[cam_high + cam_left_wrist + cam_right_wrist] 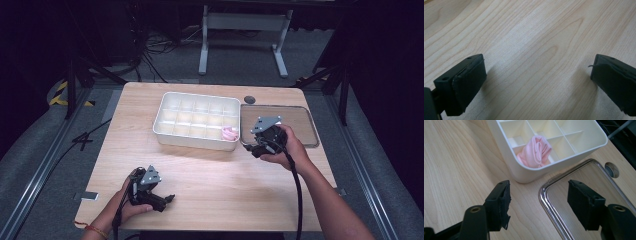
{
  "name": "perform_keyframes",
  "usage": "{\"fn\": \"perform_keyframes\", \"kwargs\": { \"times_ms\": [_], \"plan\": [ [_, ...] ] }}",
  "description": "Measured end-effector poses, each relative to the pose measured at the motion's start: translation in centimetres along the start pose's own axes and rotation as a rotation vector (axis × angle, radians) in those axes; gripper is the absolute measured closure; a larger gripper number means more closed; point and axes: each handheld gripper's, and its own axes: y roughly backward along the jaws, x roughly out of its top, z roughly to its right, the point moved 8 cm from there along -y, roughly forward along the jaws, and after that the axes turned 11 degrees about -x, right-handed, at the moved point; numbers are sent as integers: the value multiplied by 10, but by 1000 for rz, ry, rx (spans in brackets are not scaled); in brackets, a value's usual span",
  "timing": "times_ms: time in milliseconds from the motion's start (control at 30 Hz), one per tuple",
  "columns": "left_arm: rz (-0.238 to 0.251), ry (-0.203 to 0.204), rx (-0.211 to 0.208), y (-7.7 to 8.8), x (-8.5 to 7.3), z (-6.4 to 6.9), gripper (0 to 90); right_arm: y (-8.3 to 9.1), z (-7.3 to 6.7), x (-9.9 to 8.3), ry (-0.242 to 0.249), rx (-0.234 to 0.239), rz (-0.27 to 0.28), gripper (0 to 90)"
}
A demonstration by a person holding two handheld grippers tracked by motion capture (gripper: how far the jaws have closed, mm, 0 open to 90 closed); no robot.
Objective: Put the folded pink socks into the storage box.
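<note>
- Forearms are coming in from the near edge in the high view; the left gripper (167, 199) is resting low near the table's (210, 172) near-left corner, jaws apart, holding nothing.
- Farther off, the right gripper (246, 145) is hovering between the box's (162, 122) near-right corner and the clear lid (312, 131) lying flat toward the right edge.
- A pink cloth (230, 133) is sitting in the box's near-right compartment; the other compartments are looking empty.
- Left gripper view: both pads (470, 83) are standing wide over bare table (534, 45), gripping nothing, so this gripper is posing little risk while it is idling.
- Right gripper view: the right gripper (537, 202) is gaping wide and empty, one pad over wood, the other over the lid's (550, 202) rim.
- Just beyond, the cloth (535, 152) is bulging above its divider, touching the box (506, 152) wall.
- Judging from this: if the lid is being picked up, its thin, slick rim is likely slipping from the pads, or scraping across the table.
- Lowering it askew is risking a pinched cloth and a lid sitting crooked.
- Swinging left is risking a knock against the box, with nothing steadying it.
</note>
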Motion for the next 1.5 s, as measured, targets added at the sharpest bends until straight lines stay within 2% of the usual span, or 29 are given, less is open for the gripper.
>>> {"fn": "perform_keyframes", "kwargs": {
  "times_ms": [300,667,700,767,1000,1400,1500],
  "plan": [
    [0,0,0,0,0,0,3,4,0,-16,-17,4,-3,353],
    [1,0,0,0,0,0,3,7,-4,-37,-7,-4,-24,346],
    [0,1,0,0,0,0,3,7,-4,-39,-2,-17,-27,347],
    [0,0,0,0,0,0,3,8,-7,-44,-1,-3,-38,349],
    [0,0,0,0,0,0,3,9,-10,-60,-3,-12,-55,345],
    [2,2,0,0,0,0,3,12,-16,-92,-51,-6,-66,341],
    [2,2,0,0,0,0,3,14,-17,-99,-44,-13,-65,339]
  ]
}}
